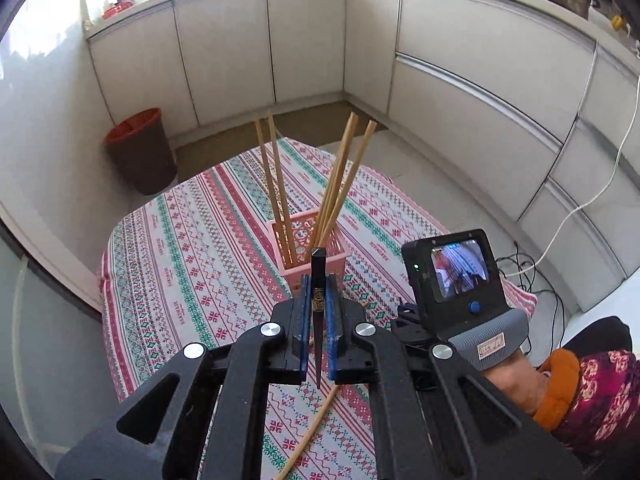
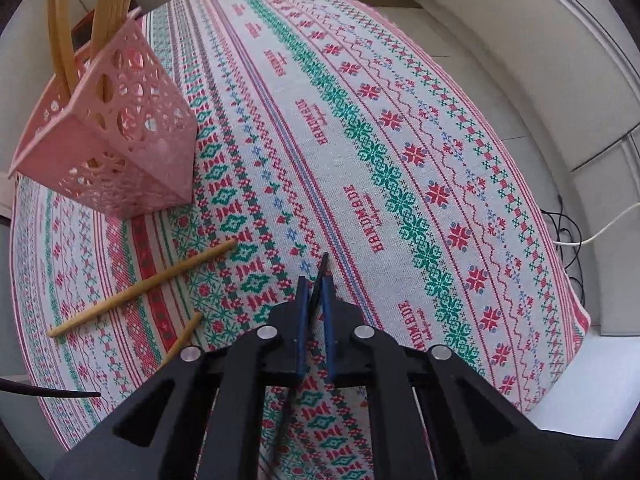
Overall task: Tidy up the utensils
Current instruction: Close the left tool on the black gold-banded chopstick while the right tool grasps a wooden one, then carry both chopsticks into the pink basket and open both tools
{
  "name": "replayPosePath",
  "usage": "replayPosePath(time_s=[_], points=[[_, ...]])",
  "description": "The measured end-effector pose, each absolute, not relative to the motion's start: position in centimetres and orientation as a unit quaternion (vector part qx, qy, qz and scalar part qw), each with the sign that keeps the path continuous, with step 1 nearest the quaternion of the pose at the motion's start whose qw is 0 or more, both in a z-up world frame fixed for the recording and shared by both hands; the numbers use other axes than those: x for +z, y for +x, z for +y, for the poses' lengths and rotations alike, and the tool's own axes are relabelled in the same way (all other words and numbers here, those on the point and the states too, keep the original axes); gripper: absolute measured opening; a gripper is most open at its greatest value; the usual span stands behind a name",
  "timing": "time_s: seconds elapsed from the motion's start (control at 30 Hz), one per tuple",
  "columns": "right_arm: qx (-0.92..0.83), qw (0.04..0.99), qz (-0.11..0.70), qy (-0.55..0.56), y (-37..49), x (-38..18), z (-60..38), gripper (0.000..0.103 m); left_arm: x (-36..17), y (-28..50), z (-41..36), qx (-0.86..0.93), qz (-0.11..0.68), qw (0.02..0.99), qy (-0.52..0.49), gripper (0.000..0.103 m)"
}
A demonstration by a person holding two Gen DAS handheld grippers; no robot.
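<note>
Five pale wooden chopsticks (image 1: 280, 184) already stand in the pink perforated plastic basket (image 1: 320, 256) mid-tablecloth (image 2: 360, 160), each gripper, left (image 1: 319, 304) and right (image 2: 316, 300), clamps one black chopstick, left's (image 1: 318, 320) and right's (image 2: 320, 280), and two wooden ones (image 2: 140, 288) lie loose near the cloth's edge.

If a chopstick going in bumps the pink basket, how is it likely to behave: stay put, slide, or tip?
The pink basket looks like thin perforated plastic, so it is probably light and may slide on the tablecloth. It stands tall on a narrow base, and the wooden chopsticks lean far above its rim, so a sideways knock could tip it. A gentle vertical drop seems safest.
</note>
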State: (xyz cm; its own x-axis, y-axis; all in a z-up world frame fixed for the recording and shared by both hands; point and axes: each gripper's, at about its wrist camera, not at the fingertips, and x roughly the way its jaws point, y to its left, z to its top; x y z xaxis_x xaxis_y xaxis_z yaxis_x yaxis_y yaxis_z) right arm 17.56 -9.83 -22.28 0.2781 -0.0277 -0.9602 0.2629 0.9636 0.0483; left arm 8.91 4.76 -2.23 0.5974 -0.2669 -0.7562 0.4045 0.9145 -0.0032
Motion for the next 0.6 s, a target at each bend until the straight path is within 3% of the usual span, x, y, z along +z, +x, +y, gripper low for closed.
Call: replayPosePath(time_s=[0.33,0.6], points=[[0.003,0.848,0.497,0.186,14.5,-11.9,-12.8,0.004,1.1,8.2,6.3,-0.199,0.375,0.905,0.017,0.006],[0.057,0.908,0.367,0.194,11.8,0.3,-14.3,0.004,4.3,9.2,6.4,-0.188,0.333,0.924,-0.017,0.006]])
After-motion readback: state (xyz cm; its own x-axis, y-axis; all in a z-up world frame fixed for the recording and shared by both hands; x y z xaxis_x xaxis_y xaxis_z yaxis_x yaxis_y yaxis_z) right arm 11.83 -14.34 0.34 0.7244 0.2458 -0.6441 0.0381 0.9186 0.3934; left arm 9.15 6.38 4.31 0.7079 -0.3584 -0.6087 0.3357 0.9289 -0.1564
